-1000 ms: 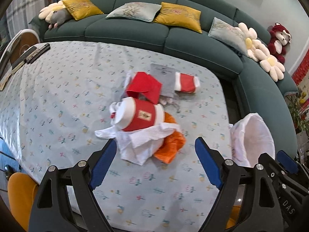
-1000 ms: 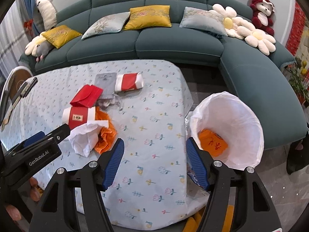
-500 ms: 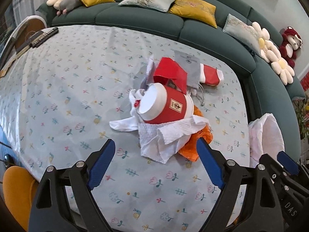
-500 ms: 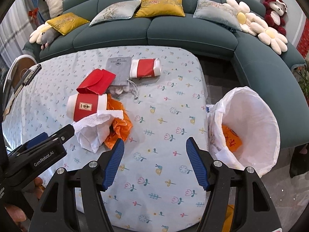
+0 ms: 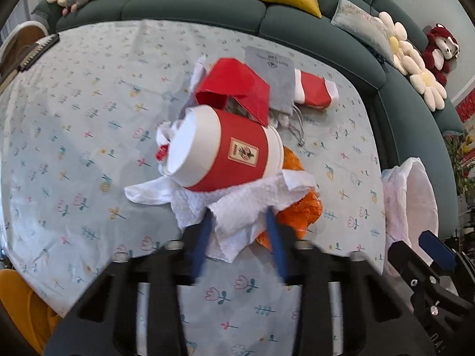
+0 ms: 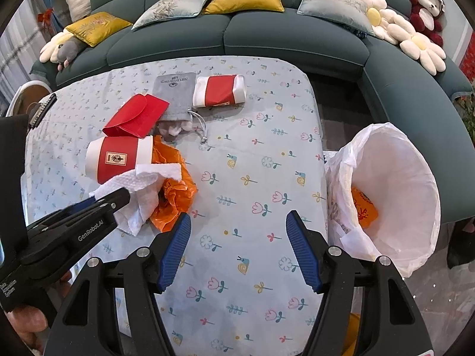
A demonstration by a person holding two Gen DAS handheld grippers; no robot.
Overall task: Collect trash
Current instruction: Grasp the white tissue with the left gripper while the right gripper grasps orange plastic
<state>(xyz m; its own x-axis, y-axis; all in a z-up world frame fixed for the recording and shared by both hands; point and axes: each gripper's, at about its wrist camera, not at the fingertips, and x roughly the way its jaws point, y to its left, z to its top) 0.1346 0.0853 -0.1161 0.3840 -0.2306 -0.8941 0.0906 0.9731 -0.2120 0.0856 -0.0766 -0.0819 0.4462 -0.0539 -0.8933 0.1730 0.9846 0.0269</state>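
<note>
On the flowered tablecloth (image 6: 252, 154), toward its left side, lies a heap of trash: a red-and-white paper cup (image 5: 225, 151) on its side, a crumpled white paper towel (image 5: 237, 207) draped over its near edge, and an orange plastic wrapper (image 6: 175, 190) tucked under both. Left gripper (image 5: 240, 231) has its blue pads on either side of the towel's near fold, narrowed around it and touching it, though motion blur hides whether the grasp is firm. Just beyond the cup sit a folded red paper box (image 6: 135, 115), a grey drawstring pouch (image 6: 176, 95) and, to its right, a flattened red-and-white carton (image 6: 219, 90). Right gripper (image 6: 239, 249) hangs released above bare cloth nearer the camera, jaws wide apart. Off the table's right edge stands a bin lined with a white bag (image 6: 394, 178), an orange wrapper (image 6: 363, 207) lying inside. A dark green sofa (image 6: 267, 38) with cushions curves behind the table.
</note>
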